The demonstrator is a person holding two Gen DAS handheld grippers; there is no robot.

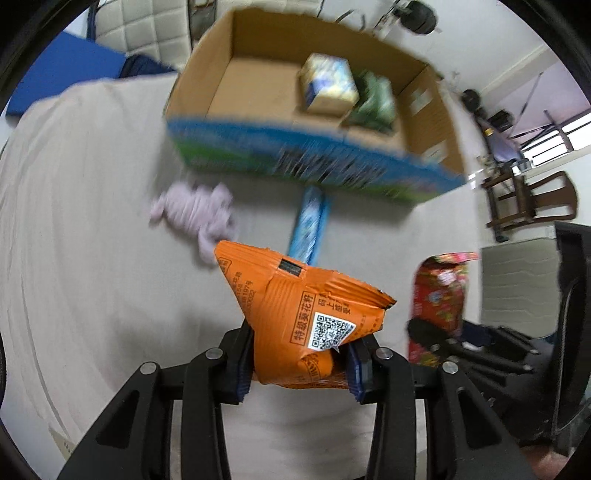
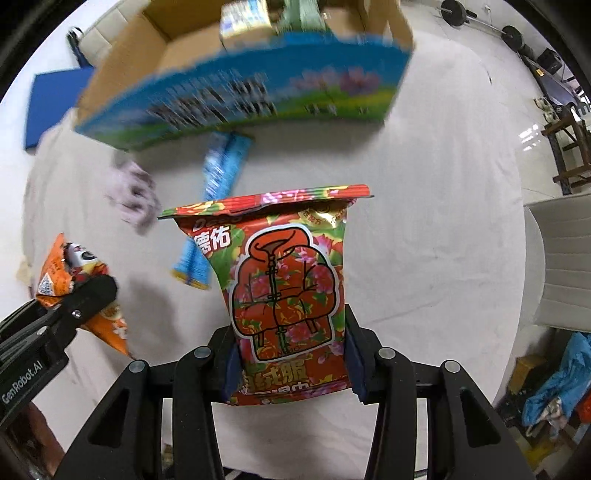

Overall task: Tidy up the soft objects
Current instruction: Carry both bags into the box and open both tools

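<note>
My left gripper [image 1: 299, 363] is shut on an orange snack packet [image 1: 299, 314] and holds it above the white cloth. My right gripper [image 2: 290, 363] is shut on a red flowered packet [image 2: 284, 295]; that packet also shows in the left wrist view [image 1: 439, 295]. Ahead stands an open cardboard box [image 1: 432, 114] with a blue printed front, also in the right wrist view [image 2: 258, 96]. Inside it lie a pale blue-and-yellow pack [image 1: 327, 83] and a green pack [image 1: 375, 101]. On the cloth before the box lie a lilac soft toy [image 1: 195, 212] and a long blue packet [image 1: 310, 225].
The white cloth [image 1: 92, 221] covers the work surface. A blue mat [image 1: 62, 70] and a padded white seat [image 1: 144, 29] lie beyond it at the left. Dark wooden chairs [image 1: 528, 203] and gym weights [image 2: 480, 22] stand at the right. The left gripper with its orange packet shows in the right wrist view [image 2: 70, 295].
</note>
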